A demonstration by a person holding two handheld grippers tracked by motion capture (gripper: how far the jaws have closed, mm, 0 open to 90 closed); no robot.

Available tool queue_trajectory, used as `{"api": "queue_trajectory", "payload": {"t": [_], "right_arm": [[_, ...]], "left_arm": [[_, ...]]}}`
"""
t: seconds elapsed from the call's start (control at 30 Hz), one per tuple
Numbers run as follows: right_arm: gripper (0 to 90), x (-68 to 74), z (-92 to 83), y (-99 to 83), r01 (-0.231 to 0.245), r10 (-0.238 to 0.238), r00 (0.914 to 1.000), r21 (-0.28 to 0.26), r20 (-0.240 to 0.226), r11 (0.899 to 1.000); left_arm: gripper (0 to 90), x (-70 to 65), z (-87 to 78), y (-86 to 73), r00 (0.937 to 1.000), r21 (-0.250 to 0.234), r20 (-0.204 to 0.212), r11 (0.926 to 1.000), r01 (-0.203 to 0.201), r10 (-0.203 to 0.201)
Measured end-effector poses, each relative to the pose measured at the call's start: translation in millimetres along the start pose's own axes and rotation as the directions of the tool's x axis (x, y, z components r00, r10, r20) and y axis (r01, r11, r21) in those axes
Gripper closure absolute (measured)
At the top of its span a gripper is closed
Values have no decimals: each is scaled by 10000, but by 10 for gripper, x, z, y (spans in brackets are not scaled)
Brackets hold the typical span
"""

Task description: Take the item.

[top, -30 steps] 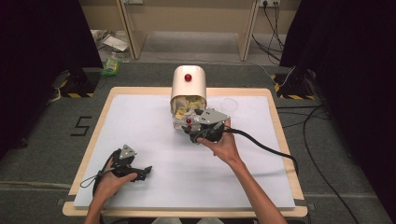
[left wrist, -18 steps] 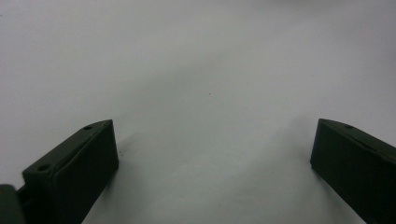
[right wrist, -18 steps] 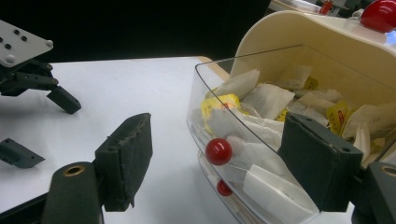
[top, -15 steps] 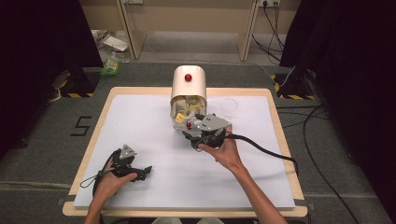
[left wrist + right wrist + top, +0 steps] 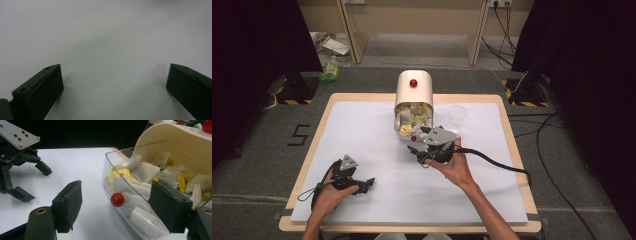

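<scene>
The step in hand appears to be the opening of the tea-bag dispenser [image 5: 414, 95], a cream, round-topped box standing at the far middle of the bench [image 5: 362, 125]. Its clear plastic flap [image 5: 120, 180] is swung out at the front and shows a heap of white paper tea bags [image 5: 146, 171] with yellow tags. The flap carries a small, glossy red knob [image 5: 117, 199] on its lower edge; a second red knob sits on top of the dispenser. The right gripper [image 5: 422, 145] is just in front of the dispenser, its jaws apart on either side of the flap's knob, nothing pressed between the black pads. The jaws have narrowed only slightly. By judgement, the next move calls for closing on the knob squarely, since it is round, smooth and likely to slip, or reaching past the thin flap for a bag. A clear plastic cup [image 5: 457, 114] stands just right of the dispenser. The left gripper [image 5: 353, 182] rests well in front and left of the dispenser, jaws wide apart over the bare white mat.
</scene>
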State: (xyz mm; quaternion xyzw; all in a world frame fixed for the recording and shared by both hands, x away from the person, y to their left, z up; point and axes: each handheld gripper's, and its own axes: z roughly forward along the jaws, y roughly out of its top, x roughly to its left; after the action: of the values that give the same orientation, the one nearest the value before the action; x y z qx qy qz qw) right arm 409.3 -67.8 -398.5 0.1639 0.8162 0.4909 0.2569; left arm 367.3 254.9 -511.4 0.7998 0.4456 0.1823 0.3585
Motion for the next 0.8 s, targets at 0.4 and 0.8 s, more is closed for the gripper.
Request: {"api": "queue_trajectory", "payload": {"t": [0.4,0.8], "right_arm": [[282,73,-46,-22,232,-231,9997,143,-68,9996],[297,122,-85,-37,321,-315,9993,321,-189,9990]], "left_arm": [[0,0,-1,0,10000,7,0,10000,-3,3],[0,0,0,0,10000,7,-3,10000,-5,5]]}}
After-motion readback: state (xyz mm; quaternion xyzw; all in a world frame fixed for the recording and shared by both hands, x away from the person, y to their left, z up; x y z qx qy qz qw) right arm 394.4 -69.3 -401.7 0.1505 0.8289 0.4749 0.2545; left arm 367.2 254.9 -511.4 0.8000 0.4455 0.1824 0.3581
